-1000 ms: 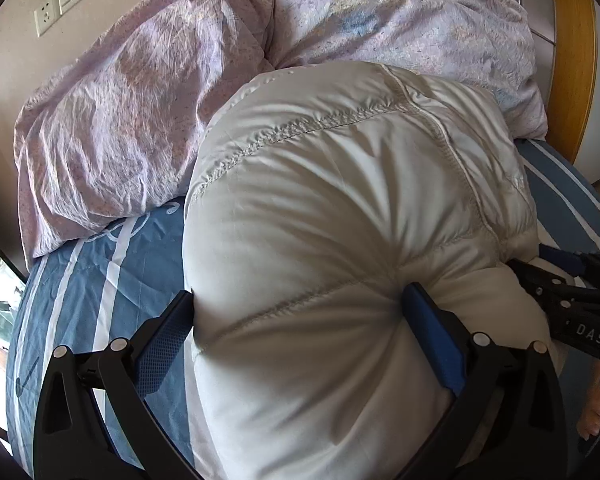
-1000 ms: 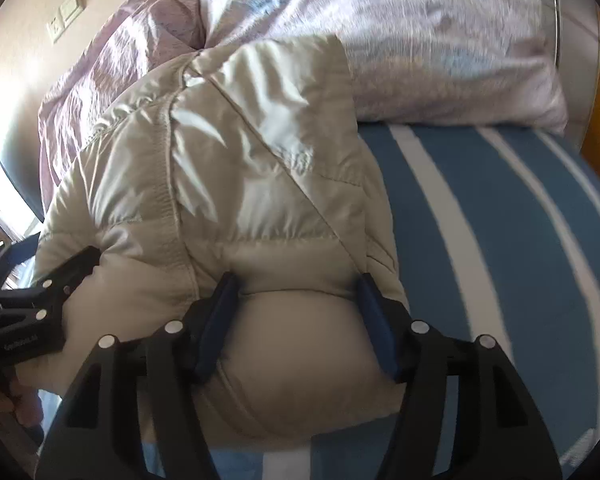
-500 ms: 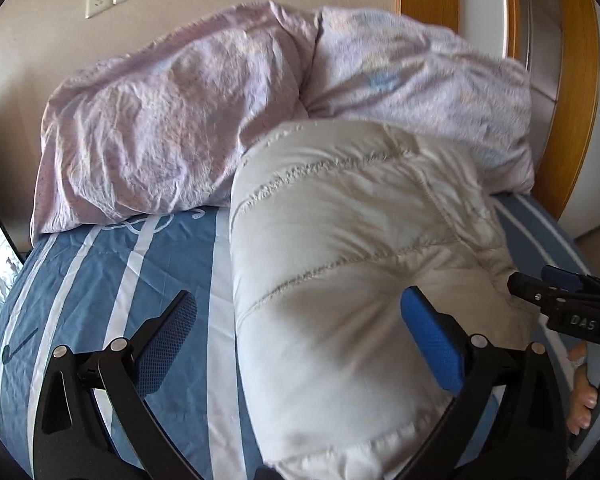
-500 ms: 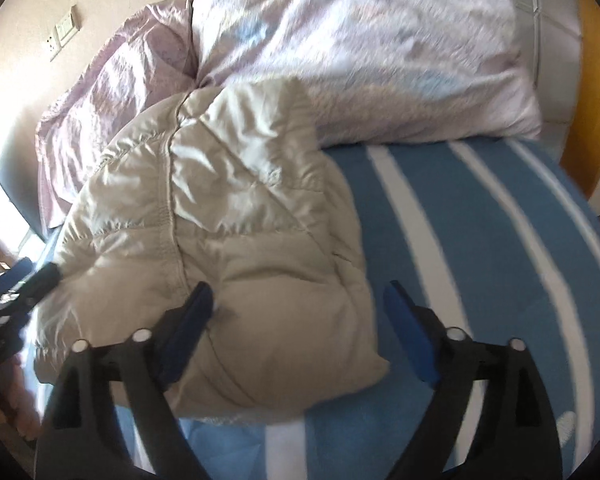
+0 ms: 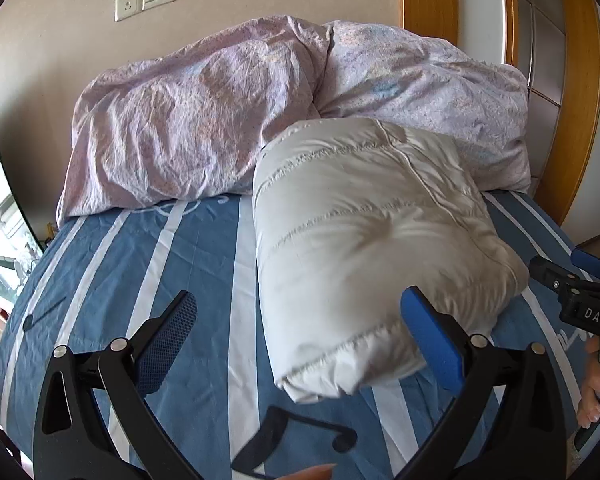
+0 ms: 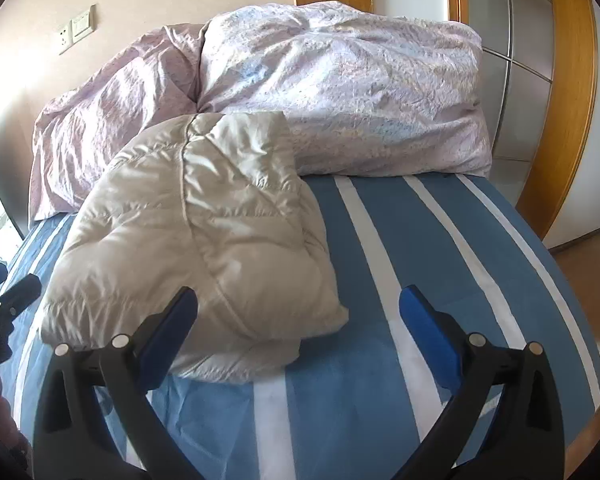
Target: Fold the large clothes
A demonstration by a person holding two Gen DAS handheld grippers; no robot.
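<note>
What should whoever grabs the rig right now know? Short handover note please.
Left gripper: open, holding nothing.
Right gripper: jaws opening, near full width, nothing clamped.
Cream quilted puffer jacket: folded into a compact bundle on the blue white-striped bedsheet, its far end against the crumpled lilac duvet.
Done: folding looks finished, jacket released.
Left: check that the bundle holds; possibly tidy it.

Bare striped sheet (image 5: 148, 264) lies clear left of the folded jacket (image 5: 364, 240) and, in the right view, right of it. The jacket bulks mid-bed. A crumpled duvet (image 6: 340, 88) blocks the far end, touching the jacket.
</note>
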